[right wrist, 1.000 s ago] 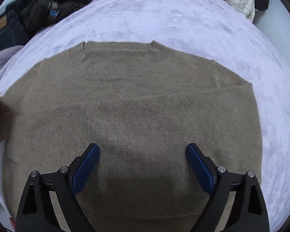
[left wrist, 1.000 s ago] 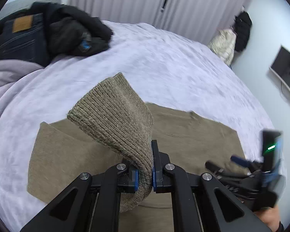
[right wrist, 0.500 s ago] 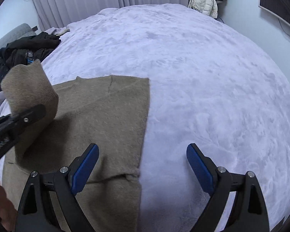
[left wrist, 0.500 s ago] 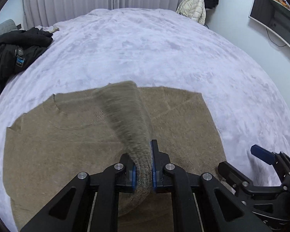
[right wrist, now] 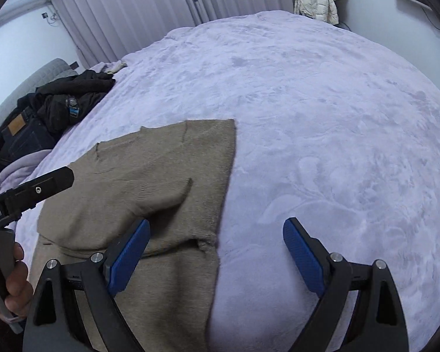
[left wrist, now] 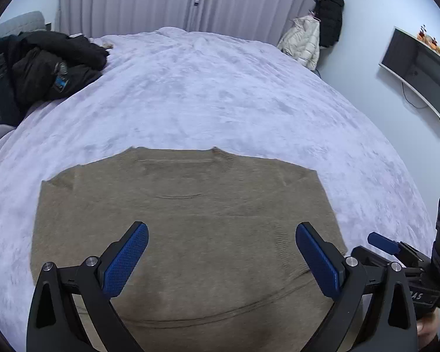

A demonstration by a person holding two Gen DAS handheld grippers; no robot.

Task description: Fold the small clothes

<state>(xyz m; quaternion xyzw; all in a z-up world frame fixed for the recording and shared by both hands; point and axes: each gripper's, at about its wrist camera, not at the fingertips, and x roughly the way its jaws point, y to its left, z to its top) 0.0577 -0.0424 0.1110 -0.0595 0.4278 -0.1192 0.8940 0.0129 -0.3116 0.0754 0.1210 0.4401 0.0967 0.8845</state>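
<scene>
Left wrist: olive knit sweater [left wrist: 190, 234] lies flat, sleeves folded in.

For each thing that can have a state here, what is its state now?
Left gripper: open, holds nothing.
Right gripper: open, holds nothing.
Sweater: flat on the bed, sleeves folded in.
Curtains: closed.
Screen: dark.
Dark clothes: in a heap, unfolded.

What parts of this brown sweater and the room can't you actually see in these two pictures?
- Sweater hem: left wrist view, cut off by the bottom edge and hidden behind the left gripper.
- Sweater's left side: right wrist view, hidden behind the left gripper's body.
- Label on dark clothes pile: right wrist view, too small to read.
- Wall screen: left wrist view, partly cut off.
</scene>
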